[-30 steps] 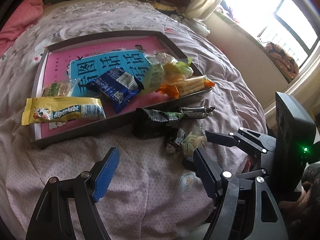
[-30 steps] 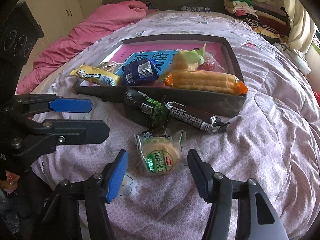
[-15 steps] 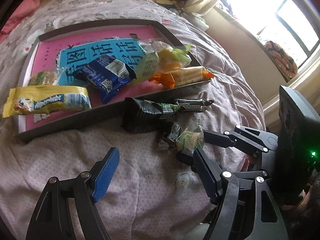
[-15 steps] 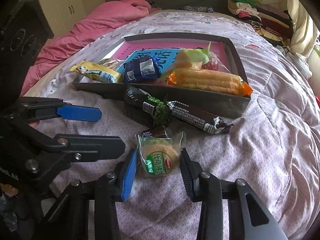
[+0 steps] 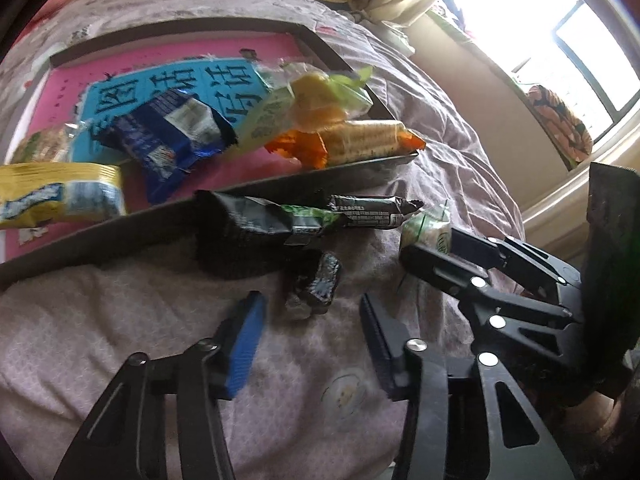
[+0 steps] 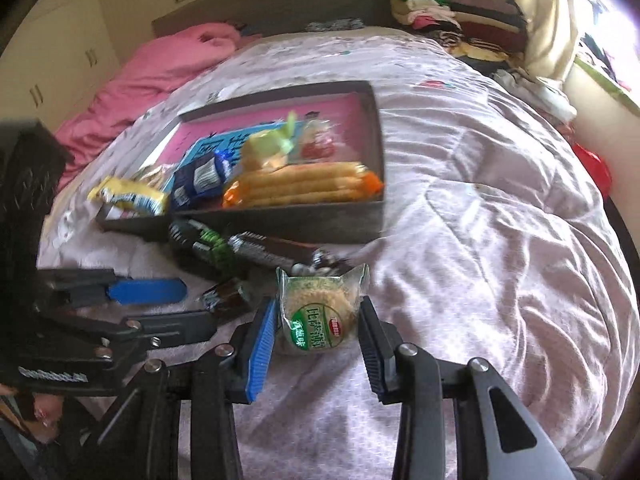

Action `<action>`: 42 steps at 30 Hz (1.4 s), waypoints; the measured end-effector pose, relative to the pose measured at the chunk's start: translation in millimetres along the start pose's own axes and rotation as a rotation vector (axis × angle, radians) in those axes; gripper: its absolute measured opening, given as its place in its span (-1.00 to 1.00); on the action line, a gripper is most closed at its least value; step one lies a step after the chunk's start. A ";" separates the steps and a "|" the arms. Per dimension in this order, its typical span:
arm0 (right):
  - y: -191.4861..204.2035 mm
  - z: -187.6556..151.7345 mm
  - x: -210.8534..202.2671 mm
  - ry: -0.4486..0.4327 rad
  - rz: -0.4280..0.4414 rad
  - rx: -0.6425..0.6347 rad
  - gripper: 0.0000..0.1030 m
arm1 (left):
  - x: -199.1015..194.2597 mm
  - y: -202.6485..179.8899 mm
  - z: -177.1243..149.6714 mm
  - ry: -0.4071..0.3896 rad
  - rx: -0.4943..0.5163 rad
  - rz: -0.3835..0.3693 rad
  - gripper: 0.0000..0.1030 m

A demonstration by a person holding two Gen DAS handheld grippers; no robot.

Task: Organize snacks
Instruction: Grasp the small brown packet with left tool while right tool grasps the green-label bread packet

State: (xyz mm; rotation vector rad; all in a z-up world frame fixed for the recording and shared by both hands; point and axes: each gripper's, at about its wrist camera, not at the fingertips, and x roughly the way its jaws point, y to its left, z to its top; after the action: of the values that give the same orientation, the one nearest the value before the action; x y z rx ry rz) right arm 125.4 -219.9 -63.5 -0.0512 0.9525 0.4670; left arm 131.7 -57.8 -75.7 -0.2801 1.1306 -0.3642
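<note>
My right gripper (image 6: 318,330) is shut on a round green-labelled biscuit packet (image 6: 320,318) and holds it lifted off the bedspread; the packet also shows in the left wrist view (image 5: 426,230). My left gripper (image 5: 310,330) is open and empty, its jaws either side of a small dark candy (image 5: 316,286) that lies just ahead of it. A dark tray with a pink and blue lining (image 6: 376,120) holds several snacks. A black and green packet (image 5: 264,220) and a dark bar (image 5: 372,210) lie on the bed in front of the tray.
The tray (image 5: 248,190) holds a yellow Alpenliebe packet (image 5: 56,196), a blue packet (image 5: 168,140) and an orange-ended wafer pack (image 6: 304,188). A pink quilt (image 6: 160,64) lies at the back left. Folded clothes (image 6: 460,12) are stacked by the window.
My right gripper closed on the biscuit packet and lifted it up toward the tray. My left gripper moved forward, narrowed its jaws and now straddles the small dark candy.
</note>
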 end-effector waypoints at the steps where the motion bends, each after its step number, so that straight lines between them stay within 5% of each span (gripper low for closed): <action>1: -3.2 0.7 -1.2 -0.004 0.004 0.014 -0.22 | 3.2 -1.5 0.3 0.002 0.000 -0.003 -0.12; 21: -0.4 7.1 -11.8 -0.064 0.085 0.019 -0.22 | 27.0 -11.3 9.9 -0.032 0.029 0.032 -0.40; 42: 9.0 11.3 -23.2 -0.132 0.157 -0.002 -0.22 | -35.0 -2.0 -10.2 -0.096 0.010 0.020 -0.42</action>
State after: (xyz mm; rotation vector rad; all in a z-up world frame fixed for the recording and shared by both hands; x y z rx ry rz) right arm 119.1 -217.4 -37.0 0.0529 0.8293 0.6086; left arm 108.8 -45.3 -50.1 -0.2748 1.0363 -0.3356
